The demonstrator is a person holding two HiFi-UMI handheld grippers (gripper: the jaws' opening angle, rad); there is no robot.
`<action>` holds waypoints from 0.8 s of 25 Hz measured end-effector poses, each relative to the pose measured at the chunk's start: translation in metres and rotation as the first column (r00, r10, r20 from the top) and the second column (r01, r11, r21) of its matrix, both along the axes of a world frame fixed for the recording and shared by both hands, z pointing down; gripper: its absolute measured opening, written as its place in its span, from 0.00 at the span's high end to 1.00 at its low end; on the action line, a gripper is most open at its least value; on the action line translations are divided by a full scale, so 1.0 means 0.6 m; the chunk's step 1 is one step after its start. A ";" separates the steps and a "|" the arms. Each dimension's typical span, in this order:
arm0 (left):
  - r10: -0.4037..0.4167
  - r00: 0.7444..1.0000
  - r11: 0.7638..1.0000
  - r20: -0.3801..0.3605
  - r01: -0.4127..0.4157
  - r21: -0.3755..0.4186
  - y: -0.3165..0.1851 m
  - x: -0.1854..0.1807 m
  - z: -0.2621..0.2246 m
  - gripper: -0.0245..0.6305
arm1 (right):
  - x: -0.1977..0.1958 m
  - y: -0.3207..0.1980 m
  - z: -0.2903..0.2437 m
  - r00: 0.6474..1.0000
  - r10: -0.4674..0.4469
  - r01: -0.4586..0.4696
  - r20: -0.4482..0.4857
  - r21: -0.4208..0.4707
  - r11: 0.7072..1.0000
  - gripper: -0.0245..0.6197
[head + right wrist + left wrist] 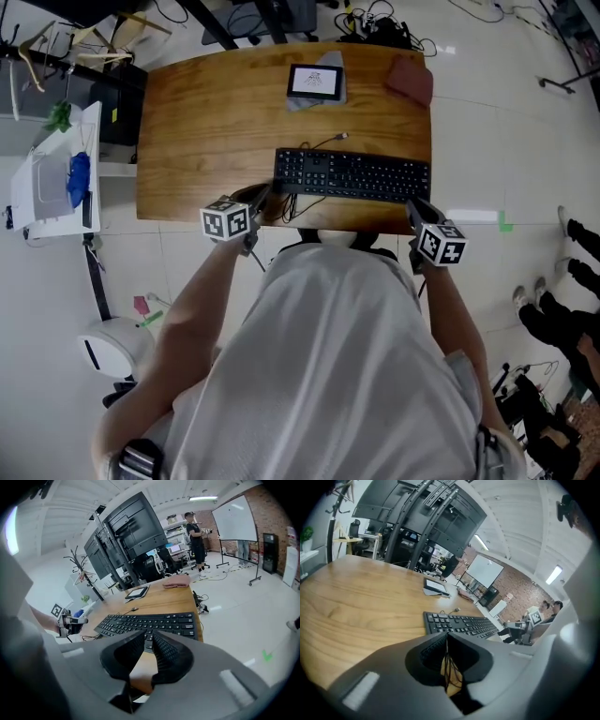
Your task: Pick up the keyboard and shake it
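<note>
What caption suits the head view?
Black keyboard on wooden table, flanked by left hand-held gripper and right hand-held gripper.

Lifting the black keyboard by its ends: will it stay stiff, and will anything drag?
The keyboard looks like a long, thin, rigid plastic slab, so it should stay straight, perhaps flexing slightly in the middle. Its cable lies loose, seemingly unplugged, so it will likely swing about when shaken.

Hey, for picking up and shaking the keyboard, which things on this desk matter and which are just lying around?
For the job:
keyboard
left gripper
right gripper

Just lying about:
tablet
reddish cloth
</note>
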State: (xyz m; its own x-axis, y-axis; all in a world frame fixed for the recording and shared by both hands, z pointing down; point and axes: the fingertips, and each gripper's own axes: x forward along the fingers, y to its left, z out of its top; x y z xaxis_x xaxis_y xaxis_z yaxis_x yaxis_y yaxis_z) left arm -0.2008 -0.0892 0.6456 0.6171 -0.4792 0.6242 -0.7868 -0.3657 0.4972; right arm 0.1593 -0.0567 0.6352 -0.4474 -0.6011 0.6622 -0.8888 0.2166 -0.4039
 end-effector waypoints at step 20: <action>0.069 0.997 0.959 -0.024 -0.073 -0.275 -0.023 -0.011 0.076 0.58 | 0.103 -0.021 0.082 0.984 0.147 -0.116 0.100 -0.261 0.958 0.64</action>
